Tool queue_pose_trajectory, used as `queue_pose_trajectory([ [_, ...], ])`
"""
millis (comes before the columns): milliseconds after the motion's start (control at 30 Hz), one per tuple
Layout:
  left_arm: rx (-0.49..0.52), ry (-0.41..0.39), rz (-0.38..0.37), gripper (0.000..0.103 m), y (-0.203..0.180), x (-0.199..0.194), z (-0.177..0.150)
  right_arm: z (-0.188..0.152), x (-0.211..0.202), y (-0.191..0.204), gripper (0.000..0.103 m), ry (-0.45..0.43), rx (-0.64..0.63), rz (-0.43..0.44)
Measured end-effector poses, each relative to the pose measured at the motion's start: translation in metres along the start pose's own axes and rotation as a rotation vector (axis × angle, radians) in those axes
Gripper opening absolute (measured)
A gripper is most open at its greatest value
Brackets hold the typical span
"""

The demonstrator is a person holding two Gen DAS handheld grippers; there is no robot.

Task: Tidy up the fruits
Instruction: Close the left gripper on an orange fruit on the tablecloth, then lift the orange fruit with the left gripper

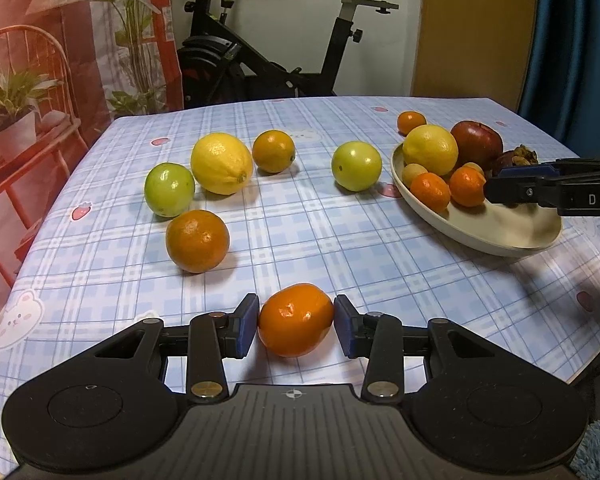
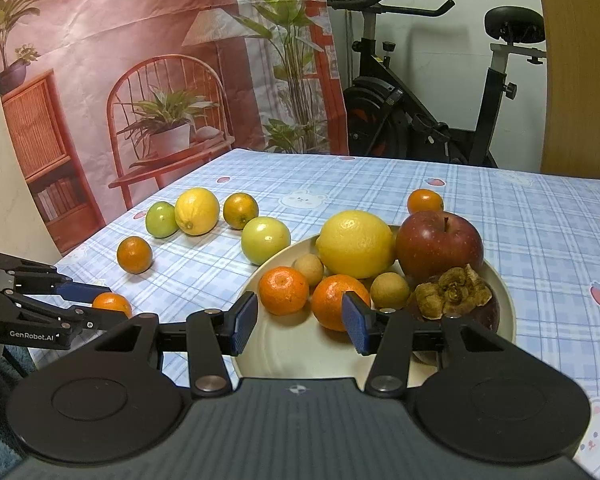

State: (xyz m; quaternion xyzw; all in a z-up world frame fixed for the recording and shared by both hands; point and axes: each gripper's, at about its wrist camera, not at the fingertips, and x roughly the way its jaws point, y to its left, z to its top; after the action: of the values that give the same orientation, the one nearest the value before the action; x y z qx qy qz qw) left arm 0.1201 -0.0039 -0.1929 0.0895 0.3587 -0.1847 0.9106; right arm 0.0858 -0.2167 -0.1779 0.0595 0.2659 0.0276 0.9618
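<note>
A small glossy orange mandarin (image 1: 296,320) sits low in the centre of the left wrist frame on the blue checked tabletop (image 1: 340,240), pinched between the blue pads of the left tool (image 1: 296,322). It looks light, soft-skinned and easily bruised, best held across its middle. The right tool (image 2: 298,322) hangs narrowly parted and empty over the cream oval plate (image 2: 300,360). Lettering reads "GenRobot.AI" and "DAS".

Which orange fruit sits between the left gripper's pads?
The small orange mandarin nearest the table's front edge, between the left gripper pads; the other loose ones lie farther back.
</note>
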Motion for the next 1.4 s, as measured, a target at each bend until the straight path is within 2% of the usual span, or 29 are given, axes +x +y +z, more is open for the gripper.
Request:
queue_pose_trajectory([
  [267,-0.019,0.030,0.012,0.042,0.004,0.005,-0.003,0.000,0.000,-0.001,0.050,0.002,0.003,-0.001],
  [633,-0.033,0.005,0.016,0.042,0.005,0.001,0.001,-0.001,0.000,-0.001,0.050,-0.001,0.003,-0.002],
  [800,-0.036,-0.013,0.011,0.042,0.006,-0.004,0.013,0.003,-0.004,-0.005,0.050,-0.018,0.010,-0.002],
  [1133,0.003,-0.124,-0.043,0.042,-0.008,-0.007,0.067,0.041,-0.016,-0.035,0.050,-0.051,0.071,-0.021],
  [1400,-0.045,-0.173,-0.074,0.042,-0.011,0.017,0.098,0.088,0.006,-0.070,0.050,-0.008,0.035,-0.039],
])
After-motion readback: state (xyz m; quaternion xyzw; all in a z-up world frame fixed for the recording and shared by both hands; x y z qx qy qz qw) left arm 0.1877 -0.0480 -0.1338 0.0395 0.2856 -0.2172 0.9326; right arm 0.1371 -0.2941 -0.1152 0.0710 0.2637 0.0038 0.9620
